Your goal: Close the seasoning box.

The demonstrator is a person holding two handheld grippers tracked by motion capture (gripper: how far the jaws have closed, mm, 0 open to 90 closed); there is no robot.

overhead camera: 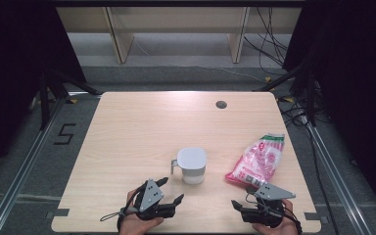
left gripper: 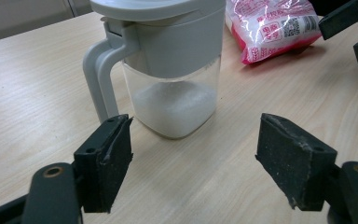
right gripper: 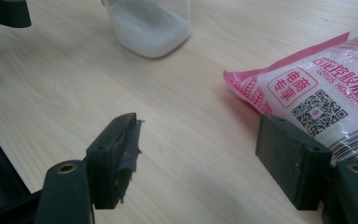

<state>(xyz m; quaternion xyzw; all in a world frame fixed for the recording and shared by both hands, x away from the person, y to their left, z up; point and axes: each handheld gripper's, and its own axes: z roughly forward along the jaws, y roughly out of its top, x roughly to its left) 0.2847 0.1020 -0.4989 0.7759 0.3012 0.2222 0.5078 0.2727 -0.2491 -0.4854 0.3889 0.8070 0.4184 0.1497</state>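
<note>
Container (left gripper: 168, 70) is sitting just ahead of the wide-open, empty left hand-held gripper (left gripper: 193, 158), so it is needing a square approach, while the right hand-held gripper (right gripper: 198, 161) is gaping empty beside the pink bag (right gripper: 317, 93).

High view looks down; both gripper views, close and low, share the jar (left gripper: 168, 70)

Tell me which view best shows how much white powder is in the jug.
Left gripper view: the jug faces the camera, its clear base showing the powder level. Right gripper view shows the base cropped; high view mostly the lid.
</note>
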